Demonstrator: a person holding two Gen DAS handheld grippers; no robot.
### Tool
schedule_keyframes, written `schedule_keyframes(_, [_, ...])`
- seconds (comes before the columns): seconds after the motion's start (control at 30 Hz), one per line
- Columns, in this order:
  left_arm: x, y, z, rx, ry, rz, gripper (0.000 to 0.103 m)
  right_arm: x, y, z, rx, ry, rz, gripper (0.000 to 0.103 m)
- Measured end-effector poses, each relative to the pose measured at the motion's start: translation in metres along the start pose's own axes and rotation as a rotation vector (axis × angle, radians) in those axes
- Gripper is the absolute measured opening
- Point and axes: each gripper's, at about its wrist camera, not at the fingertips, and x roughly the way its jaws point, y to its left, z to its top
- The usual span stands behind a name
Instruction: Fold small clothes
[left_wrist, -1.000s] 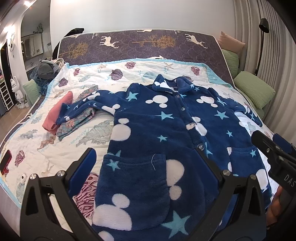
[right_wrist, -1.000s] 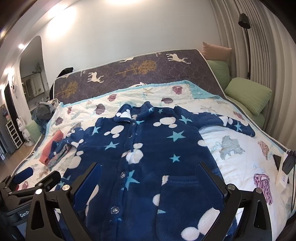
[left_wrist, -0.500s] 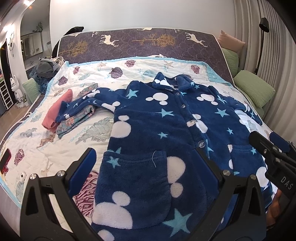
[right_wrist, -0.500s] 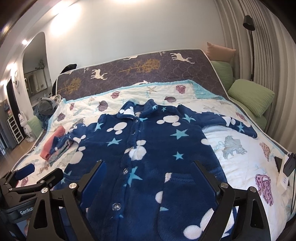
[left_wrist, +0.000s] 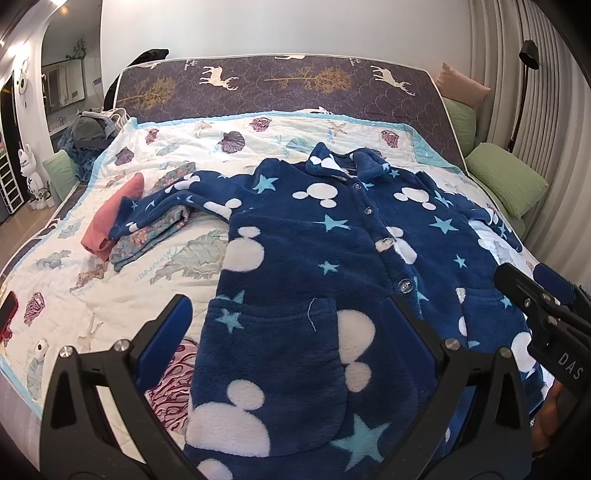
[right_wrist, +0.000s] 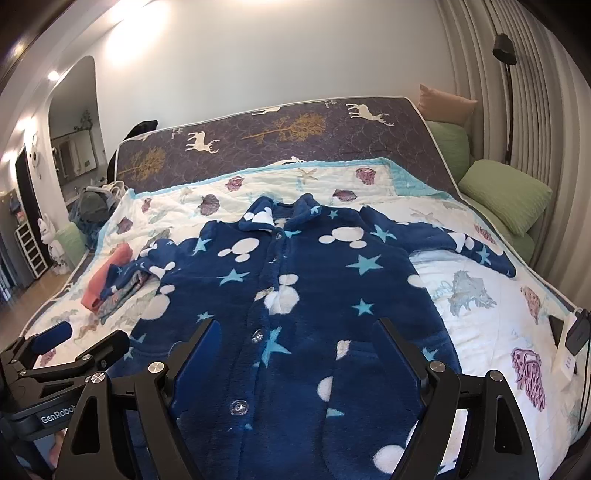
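We see a white wall (left_wrist: 258, 29) behind a bed (left_wrist: 280, 92) with a deer-patterned mattress. Green pillows (right_wrist: 506, 192) and a black floor lamp (right_wrist: 506, 44) stand at the right beside ribbed curtains (right_wrist: 535, 92); an arched doorway (right_wrist: 74, 147) opens far left.

One blue robe (left_wrist: 314, 258) (right_wrist: 295, 295), four buttons showing. Two folded garments at 9 o'clock: one pink (left_wrist: 110, 218), one floral (left_wrist: 151, 240). Three green pillows (right_wrist: 506, 199) at 2 o'clock, one tan pillow (right_wrist: 447, 103), one lamp (right_wrist: 508, 74).
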Motion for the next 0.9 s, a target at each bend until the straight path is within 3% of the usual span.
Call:
schedule_keyframes(0.33, [0.007,0.012,-0.002,-0.016,-0.001,-0.029,0.102,0.002,0.014,0.003,-0.025,-0.005,-0.013,0.085])
schedule_keyframes(0.53, [0.021,0.04,0.001,-0.071,0.014,-0.063,0.102,0.01,0.028,0.008,-0.066,0.008,-0.008,0.085])
schedule_keyframes(0.67, [0.039,0.098,0.007,-0.219,-0.029,-0.117,0.102,0.02,0.043,0.014,-0.117,0.033,0.016,0.085])
schedule_keyframes(0.77, [0.06,0.148,0.015,-0.301,-0.061,-0.049,0.102,0.032,0.055,0.016,-0.128,0.066,0.05,0.085])
schedule_keyframes(0.83, [0.081,0.182,0.025,-0.341,-0.036,0.01,0.102,0.04,0.062,0.017,-0.137,0.083,0.062,0.085])
schedule_keyframes(0.9, [0.105,0.217,0.034,-0.418,-0.002,0.011,0.101,0.05,0.068,0.016,-0.154,0.1,0.064,0.085])
